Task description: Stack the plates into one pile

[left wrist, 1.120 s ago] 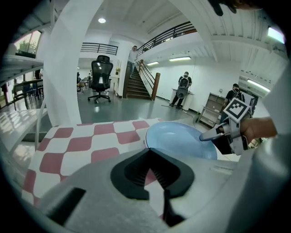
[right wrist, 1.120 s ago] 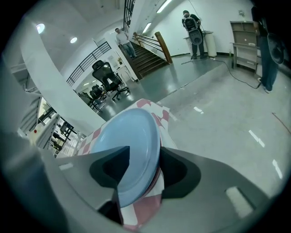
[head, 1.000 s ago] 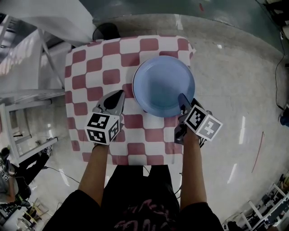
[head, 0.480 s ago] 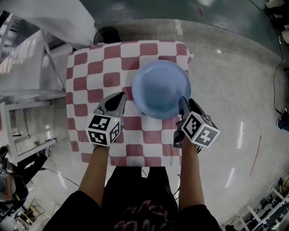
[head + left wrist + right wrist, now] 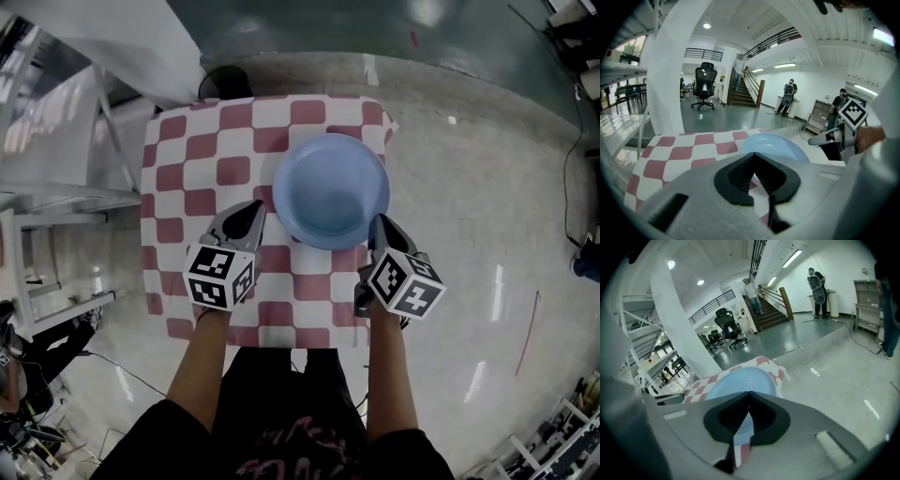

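Plates (image 5: pixel 330 190) at upper centre look stiff, light and slick; the near rim seems the best hold. Left gripper (image 5: pixel 249 211) is closed and empty; right gripper (image 5: pixel 381 227) has just closed its jaws on nothing.

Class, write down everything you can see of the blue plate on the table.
The plate is pale blue, round, plain and slightly glossy, with a flat well and a raised rim. It lies level, right side up, on the checked cloth, toward its right edge. Whether more plates lie under it cannot be told. The right gripper, jaws just closed on nothing, is at its near edge; the shut left gripper is beside it. Neither holds it.
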